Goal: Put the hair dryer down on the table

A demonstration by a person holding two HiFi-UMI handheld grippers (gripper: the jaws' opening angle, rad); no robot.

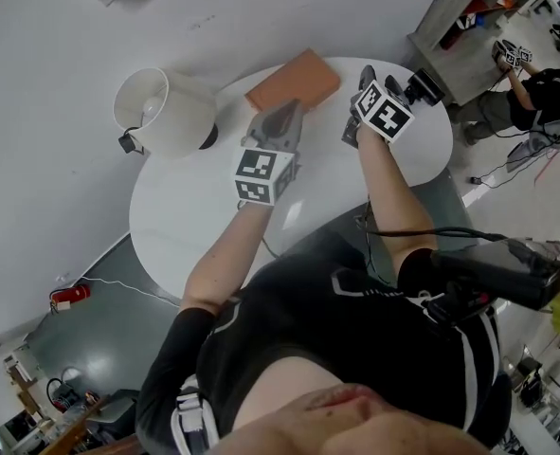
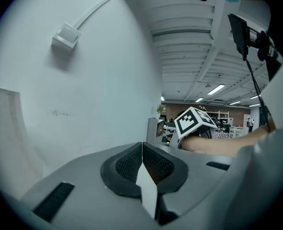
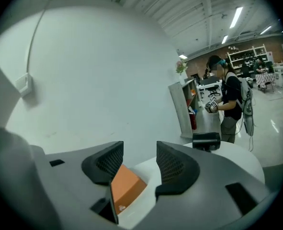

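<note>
The black hair dryer (image 1: 424, 87) lies on the round white table (image 1: 185, 226) near its far right edge, just right of my right gripper (image 1: 379, 81). The right gripper view shows the hair dryer (image 3: 206, 141) resting on the table beyond the right finger. My right gripper (image 3: 140, 150) is open, nothing is pressed between its pads, and the orange box (image 3: 127, 188) shows through the gap. My left gripper (image 1: 291, 112) hovers over the table by the orange box (image 1: 294, 81). In its own view the left gripper (image 2: 142, 147) is shut with its pads together and nothing held.
A white lamp shade (image 1: 161, 112) stands at the table's far left against the wall. A grey shelf unit (image 1: 469, 17) stands past the table on the right. Another person (image 1: 535, 93) with grippers is beyond it. A cable and a red object (image 1: 69, 296) lie on the floor.
</note>
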